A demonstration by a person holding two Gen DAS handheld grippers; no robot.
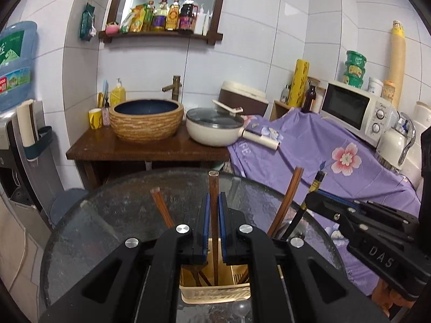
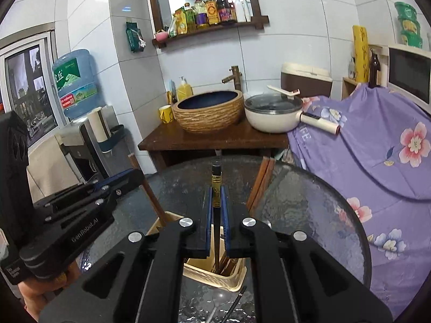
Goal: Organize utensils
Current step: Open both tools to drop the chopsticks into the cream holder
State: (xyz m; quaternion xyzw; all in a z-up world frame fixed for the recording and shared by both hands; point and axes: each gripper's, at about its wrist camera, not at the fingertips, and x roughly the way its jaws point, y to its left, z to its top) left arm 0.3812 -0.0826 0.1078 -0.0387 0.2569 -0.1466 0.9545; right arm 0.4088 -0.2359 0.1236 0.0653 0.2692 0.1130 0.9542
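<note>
Left tongs (image 1: 214,210) clamped on brown chopstick (image 1: 214,188), tip down inside beige holder (image 1: 215,292) on glass surface (image 1: 113,215). Right tongs (image 2: 217,210) clamped on black chopstick (image 2: 216,188), also over holder. Several chopsticks already in holder. Left: release both; clear spoon (image 1: 240,308) and thin dark utensil (image 2: 237,300) lying on surface beside holder.

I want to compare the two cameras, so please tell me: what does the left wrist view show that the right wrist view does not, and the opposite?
Only the left wrist view shows the left gripper shut on a brown chopstick, and the white kettle.

Only the right wrist view shows the right gripper shut on a black chopstick, and the window.

Both show the beige utensil holder on the glass table, the basin and the pan.
</note>
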